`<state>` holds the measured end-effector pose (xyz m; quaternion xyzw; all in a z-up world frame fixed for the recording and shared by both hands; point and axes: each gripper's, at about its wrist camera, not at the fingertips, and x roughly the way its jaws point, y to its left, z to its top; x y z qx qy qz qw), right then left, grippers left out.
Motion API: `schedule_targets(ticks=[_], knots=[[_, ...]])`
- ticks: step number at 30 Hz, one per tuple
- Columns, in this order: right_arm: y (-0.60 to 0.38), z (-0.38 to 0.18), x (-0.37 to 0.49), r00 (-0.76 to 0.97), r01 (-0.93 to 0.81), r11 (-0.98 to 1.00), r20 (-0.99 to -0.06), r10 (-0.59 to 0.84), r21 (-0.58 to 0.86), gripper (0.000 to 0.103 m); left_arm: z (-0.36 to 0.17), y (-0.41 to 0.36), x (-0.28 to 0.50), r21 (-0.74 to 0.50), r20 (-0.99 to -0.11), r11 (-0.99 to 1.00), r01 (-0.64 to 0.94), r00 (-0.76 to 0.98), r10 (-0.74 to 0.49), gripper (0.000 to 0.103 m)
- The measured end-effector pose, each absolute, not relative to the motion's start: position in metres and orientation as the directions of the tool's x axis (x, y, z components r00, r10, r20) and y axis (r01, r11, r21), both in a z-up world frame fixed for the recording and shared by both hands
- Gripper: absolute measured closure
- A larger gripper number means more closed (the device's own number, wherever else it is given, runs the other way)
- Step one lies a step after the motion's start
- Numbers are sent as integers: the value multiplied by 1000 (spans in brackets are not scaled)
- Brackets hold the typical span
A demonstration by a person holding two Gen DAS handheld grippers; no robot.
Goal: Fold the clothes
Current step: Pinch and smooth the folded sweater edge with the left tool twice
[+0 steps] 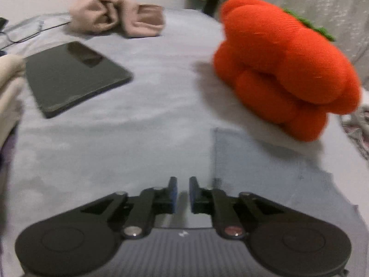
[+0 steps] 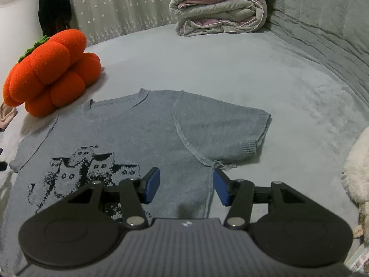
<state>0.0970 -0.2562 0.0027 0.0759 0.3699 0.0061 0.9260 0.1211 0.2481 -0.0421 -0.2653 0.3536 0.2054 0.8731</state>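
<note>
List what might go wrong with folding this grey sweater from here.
1. The orange pumpkin cushion sits against the grey sweater at its shoulder, so it may snag a fold.
2. The left hand-held gripper has narrow jaws beside the sweater's edge and nothing visibly between them; it may pinch the bed cover instead.

A grey-blue knitted short-sleeved sweater [image 2: 138,133] lies spread flat on the bed, front up — a black pattern of buildings across its chest. One sleeve stretches out sideways, ribbed cuff flat.
</note>
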Motion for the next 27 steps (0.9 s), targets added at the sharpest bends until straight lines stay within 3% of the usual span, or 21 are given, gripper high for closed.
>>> schedule_targets(ticks=[4,7,12,13,14,19,22,27], knots=[[-261,3,97,727,58,990,-685,47,130,48,-44,249,119,-387,-719,777,-497,690,83,66],[-270,2,98,726,89,988,-688,23,128,48,-45,242,119,-413,-694,797,-440,719,37,63],[-288,-7,102,705,167,973,-709,-3,162,48,-60,233,123,-429,-667,793,-433,743,45,70],[-291,-9,103,700,181,969,-714,-5,171,48,-61,232,125,-414,-672,798,-437,739,56,90],[-293,-11,105,695,192,964,-719,-3,182,48,-60,230,126,-396,-679,805,-442,731,67,101],[-298,-26,114,648,202,949,-760,57,244,52,-49,219,129,-234,-748,817,-526,635,194,102],[-298,-30,114,623,207,942,-778,82,265,53,-45,217,125,-239,-773,825,-512,615,158,100],[-300,-36,110,598,234,922,-794,112,307,53,-42,210,115,-253,-799,856,-450,596,77,82]])
